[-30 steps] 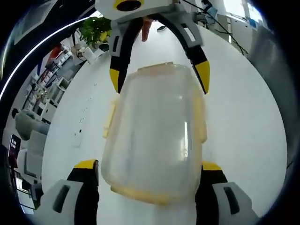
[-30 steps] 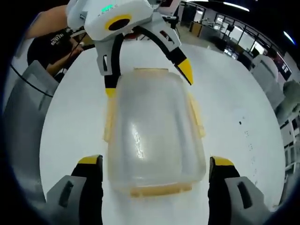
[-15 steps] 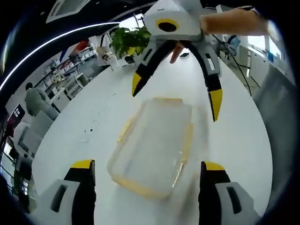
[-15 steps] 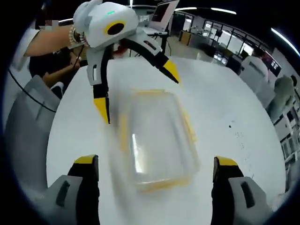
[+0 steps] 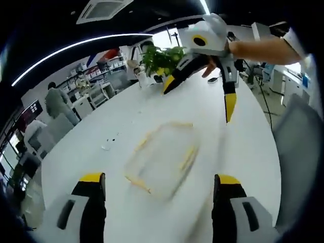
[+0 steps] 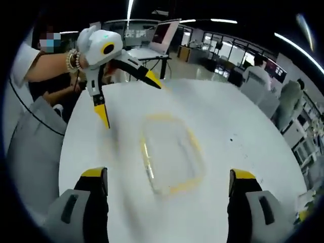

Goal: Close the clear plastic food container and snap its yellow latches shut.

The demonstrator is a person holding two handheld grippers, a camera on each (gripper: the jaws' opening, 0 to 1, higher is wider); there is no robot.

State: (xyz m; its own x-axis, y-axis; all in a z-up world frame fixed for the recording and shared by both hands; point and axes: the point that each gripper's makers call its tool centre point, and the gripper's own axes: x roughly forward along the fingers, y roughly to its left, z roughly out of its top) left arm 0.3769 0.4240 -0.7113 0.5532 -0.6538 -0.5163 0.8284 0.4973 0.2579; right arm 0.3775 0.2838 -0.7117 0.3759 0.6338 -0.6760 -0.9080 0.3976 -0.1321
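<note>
Both grippers are hanging over the white table (image 5: 243, 152) with jaws spread wide, gripping nothing: left gripper (image 5: 158, 185), right gripper (image 6: 167, 180). The clear container (image 6: 169, 153) with yellow latches (image 6: 195, 145) is lying flat on the table between them, touching neither, blurred.

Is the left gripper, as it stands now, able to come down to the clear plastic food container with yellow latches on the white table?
Probably yes. The left gripper is open and the clear plastic food container lies ahead between its jaws on the white table, nothing between. The right gripper hangs beyond it.
</note>
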